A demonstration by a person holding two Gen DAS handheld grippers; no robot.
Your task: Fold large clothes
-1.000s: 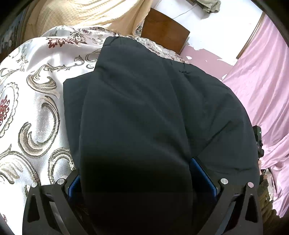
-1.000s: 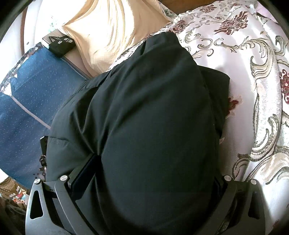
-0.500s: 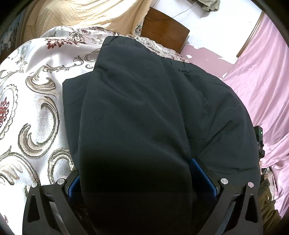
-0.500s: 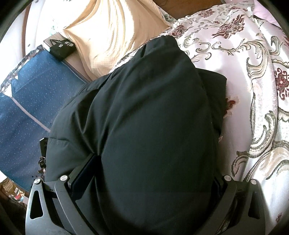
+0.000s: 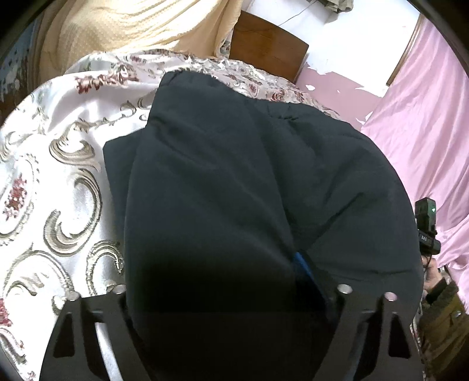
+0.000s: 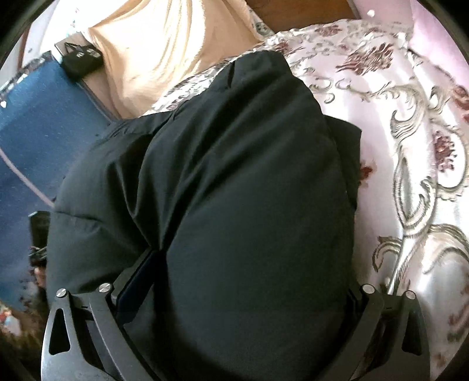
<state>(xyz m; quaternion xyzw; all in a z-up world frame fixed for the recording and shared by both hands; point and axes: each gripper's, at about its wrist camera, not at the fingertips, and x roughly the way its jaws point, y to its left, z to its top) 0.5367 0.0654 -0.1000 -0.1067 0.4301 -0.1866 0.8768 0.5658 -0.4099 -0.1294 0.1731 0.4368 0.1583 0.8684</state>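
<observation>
A large dark garment [image 5: 222,187] lies folded on a floral bedspread [image 5: 49,175]. It also fills the right wrist view [image 6: 240,187]. My left gripper [image 5: 217,281] has its jaws wide apart with a thick fold of the garment bulging between them; one blue pad [image 5: 304,269] shows. My right gripper [image 6: 234,281] likewise straddles a thick fold, with one dark pad [image 6: 137,278] showing. The fingertips are hidden by cloth. The other gripper's body shows at each view's edge [image 5: 426,225].
A cream blanket [image 5: 140,26] and wooden headboard [image 5: 266,47] lie beyond the garment. Pink curtain [image 5: 425,123] hangs at the right. In the right wrist view a blue mat [image 6: 38,129] and a black box [image 6: 80,60] lie left of the bed.
Both grippers have moved forward over the bed with the garment; the far hem lies farther up the bedspread. The left gripper's left blue pad is now covered by cloth.
</observation>
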